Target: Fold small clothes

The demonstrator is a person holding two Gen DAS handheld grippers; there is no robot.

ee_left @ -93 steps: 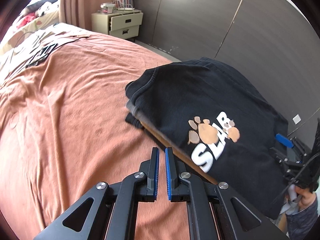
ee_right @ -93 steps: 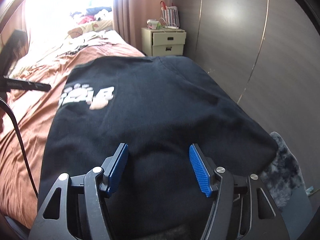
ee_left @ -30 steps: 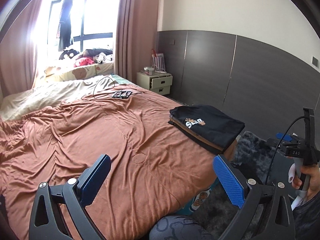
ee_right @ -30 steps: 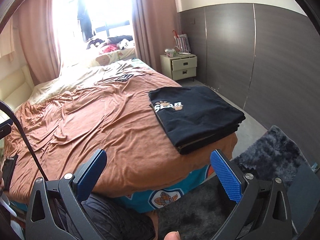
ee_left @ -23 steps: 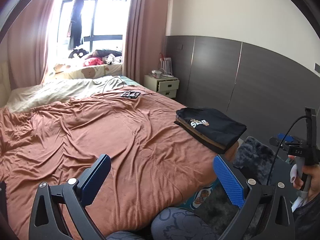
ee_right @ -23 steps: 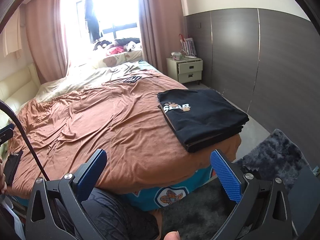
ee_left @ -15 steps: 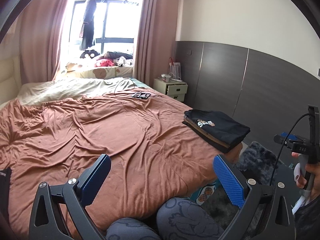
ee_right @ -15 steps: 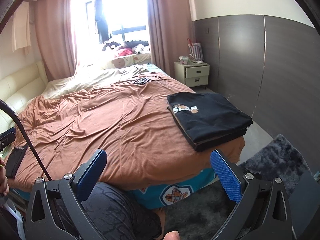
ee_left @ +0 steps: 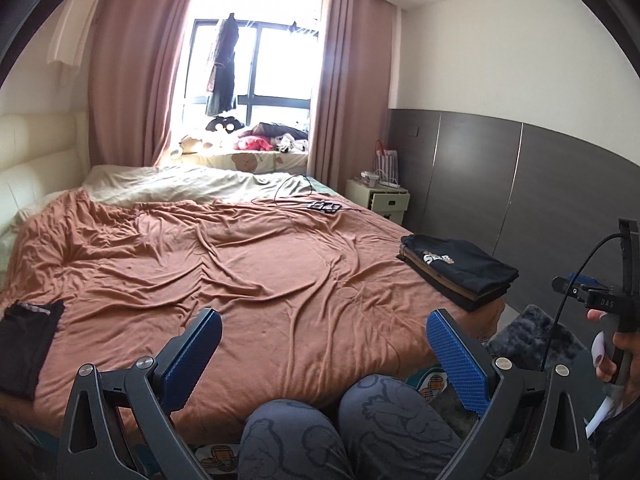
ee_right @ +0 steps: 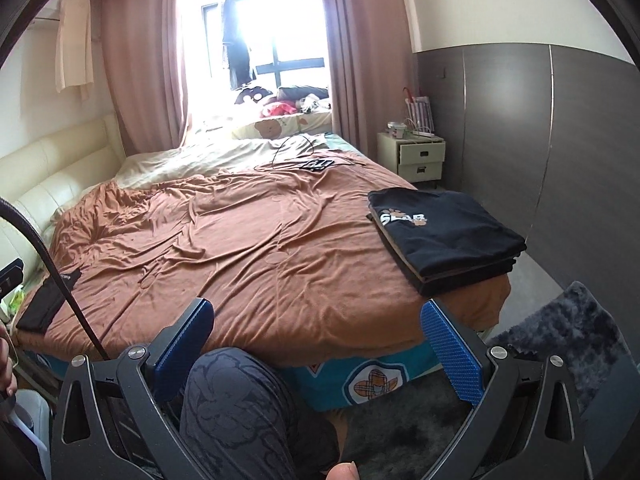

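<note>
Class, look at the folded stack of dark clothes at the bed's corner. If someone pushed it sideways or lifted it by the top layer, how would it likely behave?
The stack of folded clothes is soft cloth in several layers, so lifting the top would probably peel off one floppy garment. Pushed, it would likely shear or bunch on the wrinkled brown bedspread. It sits near the bed's edge, so it might slide off.

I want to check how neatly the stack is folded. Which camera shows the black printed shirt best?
The right wrist view: the black printed shirt looks larger there, its top and layered edges visible. The left wrist view shows it smaller, far right.
</note>
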